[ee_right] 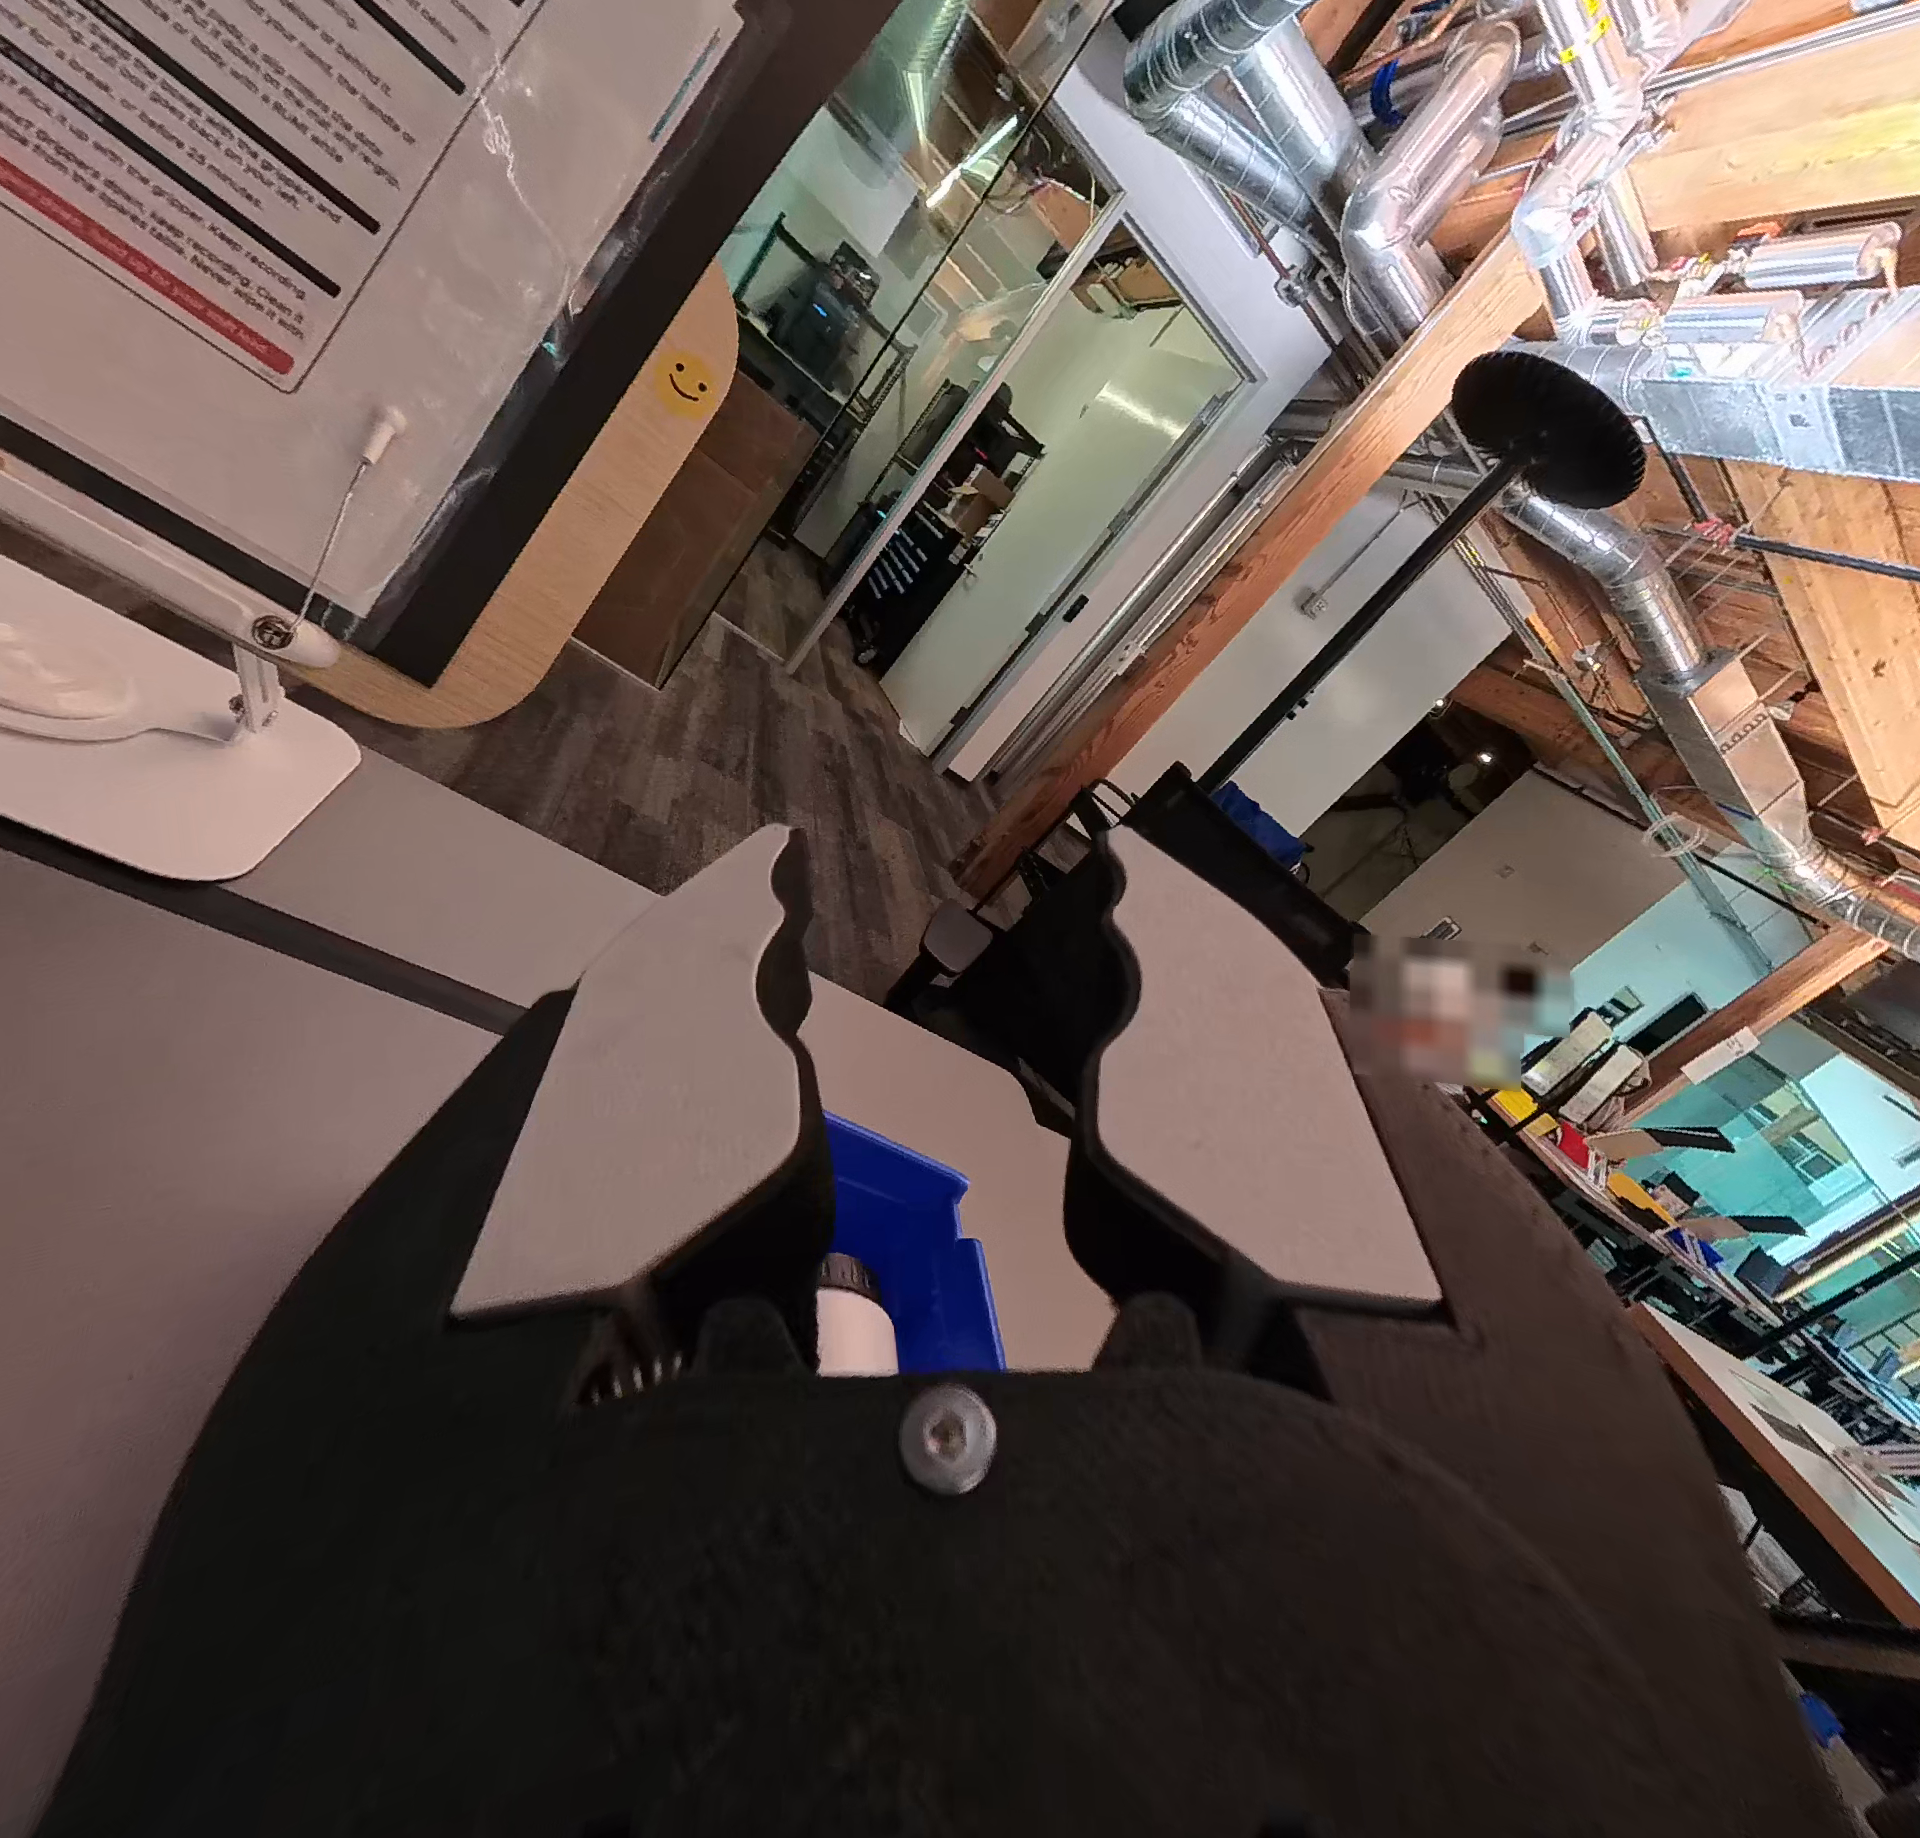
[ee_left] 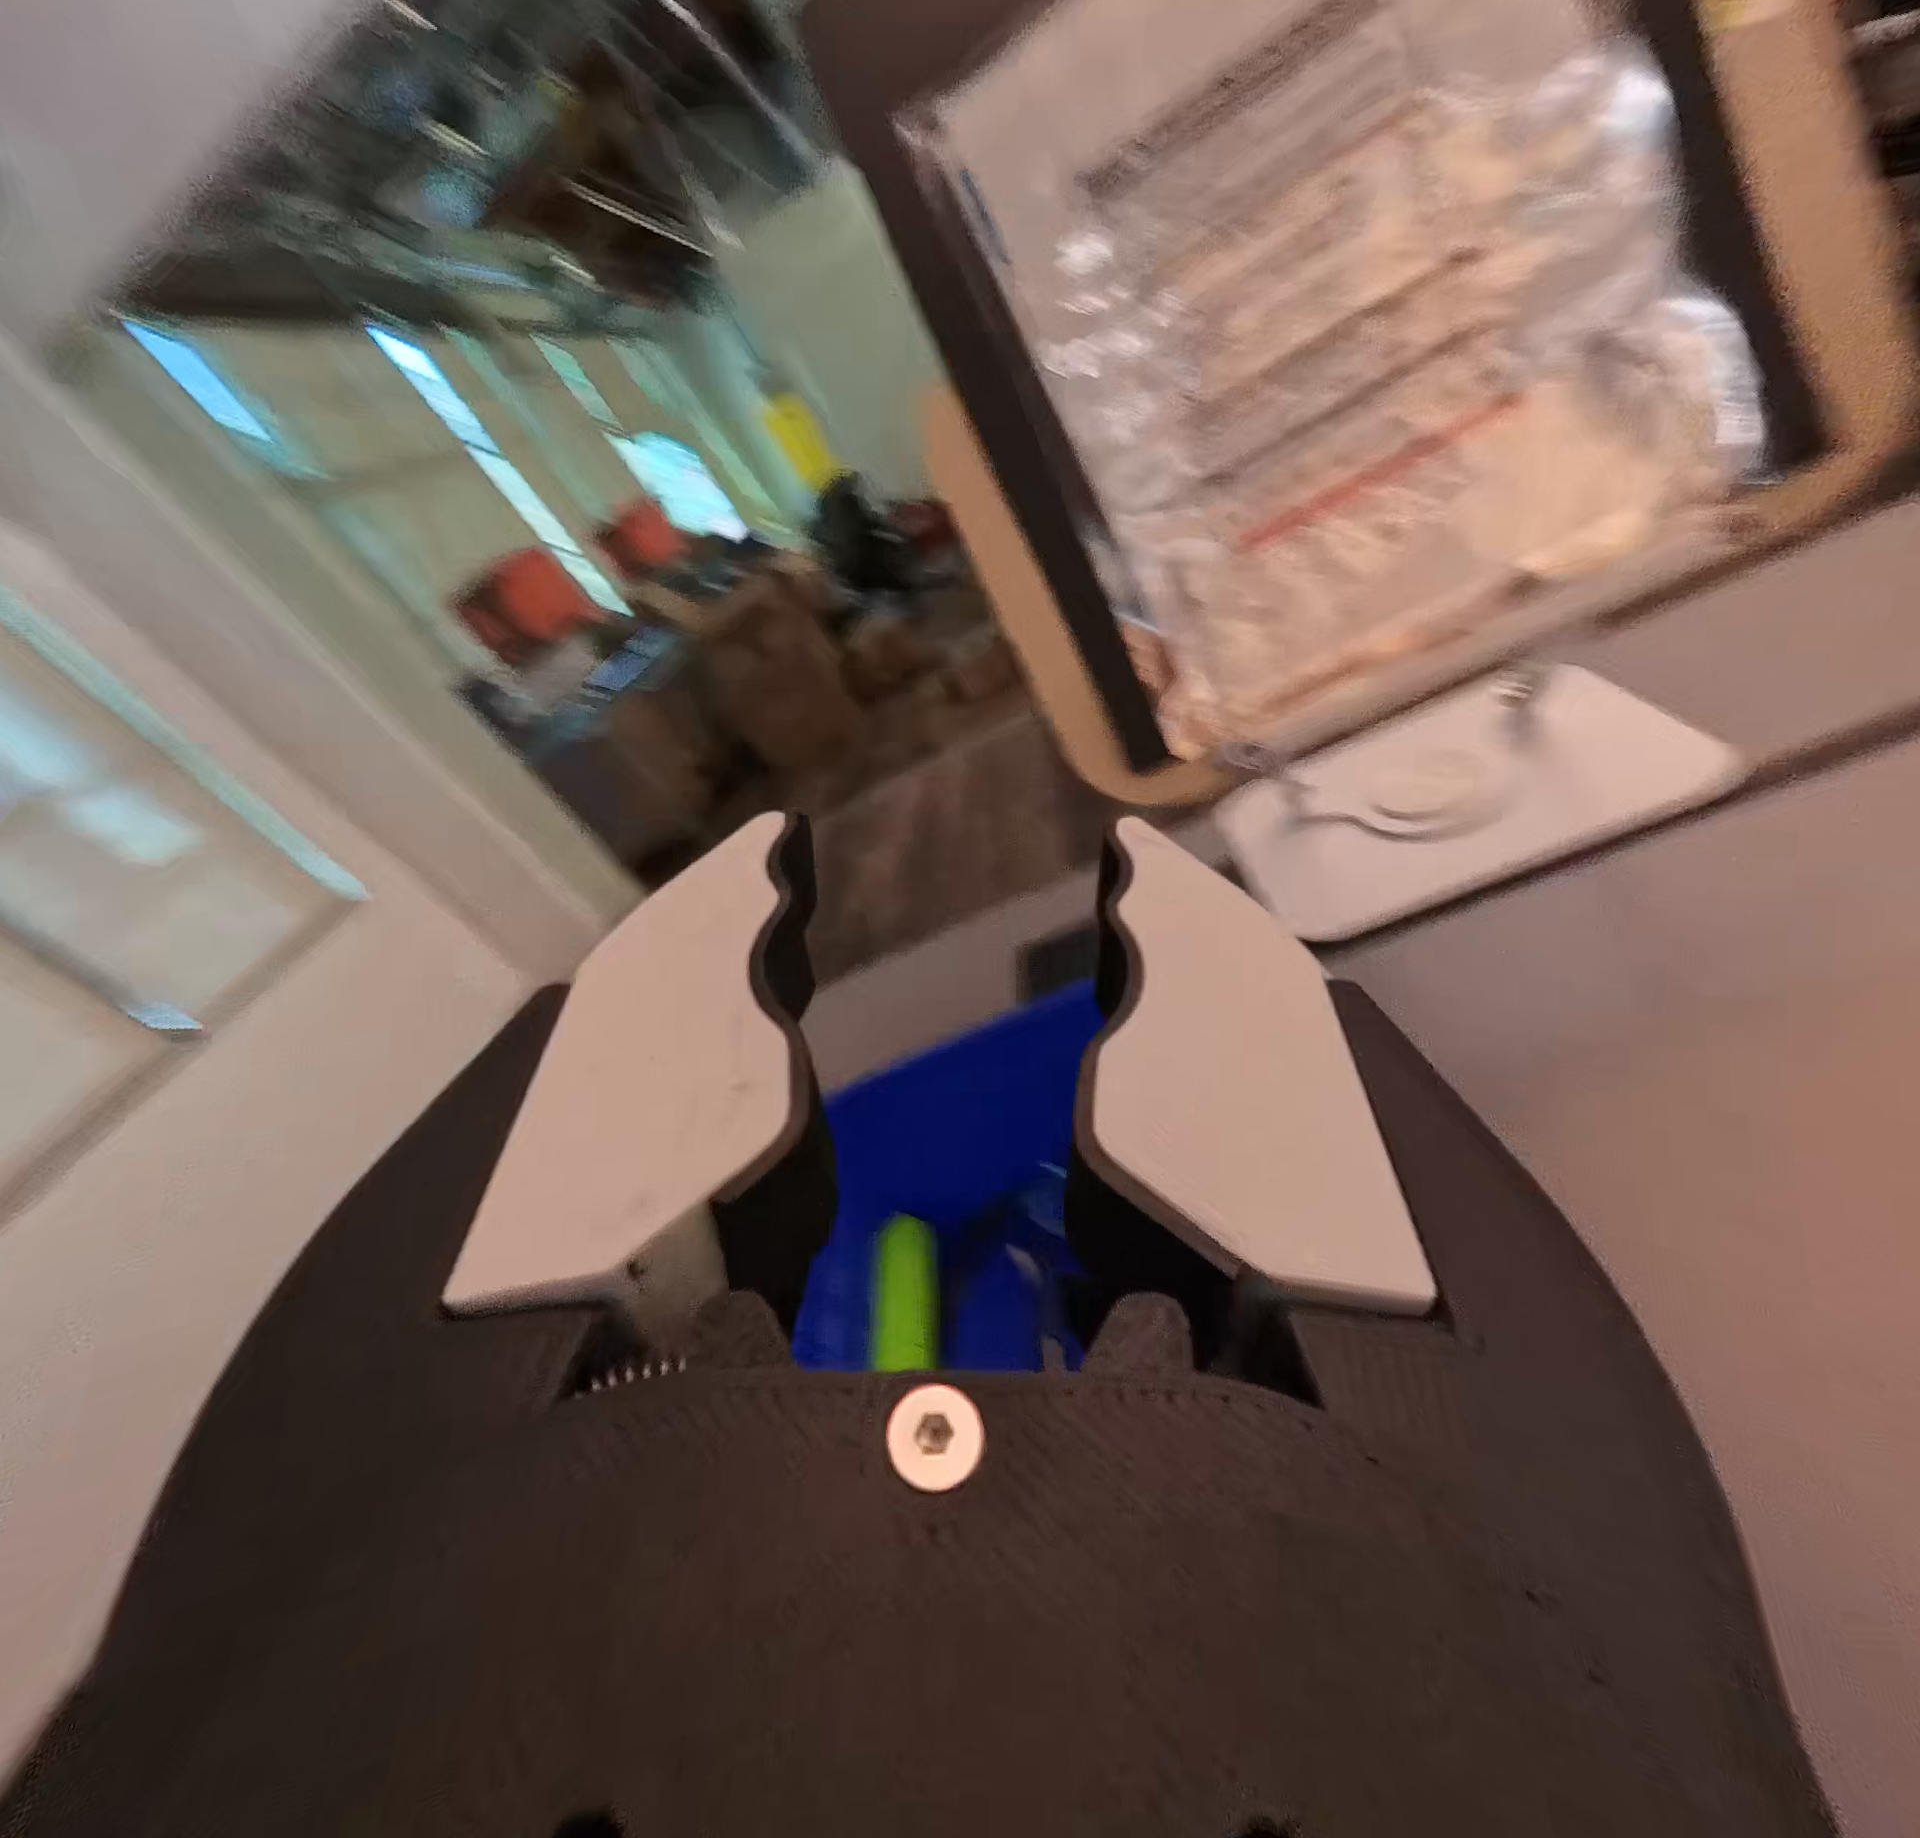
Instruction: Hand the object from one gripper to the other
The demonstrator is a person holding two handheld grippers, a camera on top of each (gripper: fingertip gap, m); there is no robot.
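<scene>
My left gripper (ee_left: pixel 954 843) is open and empty, tilted up over the table. Low between its fingers I see a blue bin (ee_left: pixel 966 1113) with a green stick-like object (ee_left: pixel 906 1295) lying in it. My right gripper (ee_right: pixel 948 853) is open and empty too. Between its fingers a corner of the blue bin (ee_right: pixel 914 1238) shows, with a white cylinder with a dark ribbed end (ee_right: pixel 854 1321) in it. Most of the bin is hidden behind the gripper bodies. The left wrist view is blurred by motion.
A white stand (ee_right: pixel 156 780) holds a plastic-covered printed sheet (ee_right: pixel 312 230) on the grey table (ee_right: pixel 208 1061); it also shows in the left wrist view (ee_left: pixel 1351 386). A wooden-edged panel (ee_right: pixel 623 541) stands behind it. The table edge (ee_right: pixel 935 1040) drops to carpet beyond. The gap from one gripper's tips to the other's is roughly 40 cm.
</scene>
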